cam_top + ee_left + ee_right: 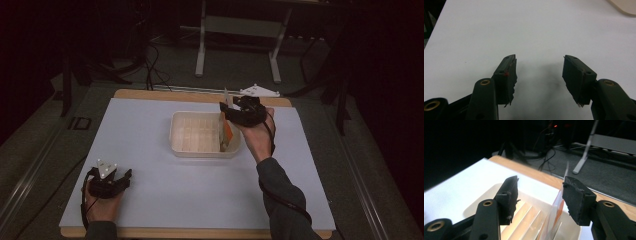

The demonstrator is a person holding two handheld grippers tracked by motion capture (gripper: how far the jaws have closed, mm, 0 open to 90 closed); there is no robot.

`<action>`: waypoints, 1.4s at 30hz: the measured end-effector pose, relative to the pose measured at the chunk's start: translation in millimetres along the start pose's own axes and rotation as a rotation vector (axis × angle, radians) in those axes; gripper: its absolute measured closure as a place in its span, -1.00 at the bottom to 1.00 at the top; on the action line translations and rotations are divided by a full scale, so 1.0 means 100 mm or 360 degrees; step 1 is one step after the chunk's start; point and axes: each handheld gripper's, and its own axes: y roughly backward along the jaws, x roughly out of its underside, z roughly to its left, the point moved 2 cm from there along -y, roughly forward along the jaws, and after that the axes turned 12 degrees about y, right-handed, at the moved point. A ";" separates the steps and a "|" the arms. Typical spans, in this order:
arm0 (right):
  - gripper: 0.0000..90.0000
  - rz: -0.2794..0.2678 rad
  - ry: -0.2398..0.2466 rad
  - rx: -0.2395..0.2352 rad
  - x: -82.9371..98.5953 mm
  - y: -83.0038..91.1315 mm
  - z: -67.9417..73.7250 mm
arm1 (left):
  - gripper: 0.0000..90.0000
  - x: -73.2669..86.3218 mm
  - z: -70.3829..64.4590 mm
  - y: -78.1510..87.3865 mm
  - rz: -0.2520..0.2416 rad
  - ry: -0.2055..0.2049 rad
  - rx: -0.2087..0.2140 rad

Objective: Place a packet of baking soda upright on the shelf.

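Dark room all round, cables on the floor and a grey metal stand (237,30) beyond the far edge; in front of me a white table (150,200) with a wooden rim.

From the high view: a cream tray (204,148) with ribbed slots sits mid-table. My right gripper (239,113) hovers over its right end, where a thin clear sleeve with an orange card (227,132) stands upright in the slots. My left gripper (111,181) rests near the table's front left corner, well apart from the tray.

Left gripper view: my jaws are spread wide, nothing between them, just bare white tabletop and their shadow. A corner of the tray peeks in at the top right.

Right gripper view: jaws parted here too, gripping nothing. The sleeve (555,213) rises just inside my right-hand jaw, its clear top edge running up past the tip; whether it touches the pad I cannot tell. The tray's ribs (529,218) fan out below.

My read: that sleeve looks light, thin and bendy, probably slick plastic. I'd pinch the flat faces near the top edge, gently, so it does not buckle or slide out.
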 end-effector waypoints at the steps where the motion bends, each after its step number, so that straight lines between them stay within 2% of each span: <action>1: 0.01 0.0012 0.0024 -0.0020 -0.01 0.01 0.01 | -0.01 0.00 0.00 0.00 0.0000 -0.0002 0.0000; 8: 0.01 0.0047 0.0136 -0.0103 -0.04 0.15 0.04 | -0.01 0.00 0.00 0.00 -0.0004 -0.0001 -0.0001; 12: 0.01 0.0050 0.0170 -0.0126 -0.05 0.26 0.04 | -0.01 0.00 0.00 0.00 -0.0007 -0.0001 -0.0002; 20: 0.00 0.0037 0.0201 -0.0147 -0.05 0.53 0.02 | -0.01 0.00 0.00 0.01 -0.0007 -0.0002 -0.0005; 28: -0.01 0.0041 0.0189 -0.0137 0.07 0.73 -0.02 | -0.01 0.00 0.00 0.01 -0.0009 -0.0002 -0.0006; 35: 0.00 0.0063 0.0139 -0.0095 0.32 0.80 -0.06 | -0.01 0.01 -0.01 0.01 -0.0010 0.0000 -0.0012; 36: 0.01 0.0097 0.0114 -0.0065 0.46 0.79 -0.09 | -0.01 0.01 -0.01 0.01 -0.0011 0.0001 -0.0013; 42: 0.05 0.0230 0.0035 0.0003 0.93 0.68 -0.18 | -0.02 0.01 0.00 0.01 -0.0007 0.0009 -0.0019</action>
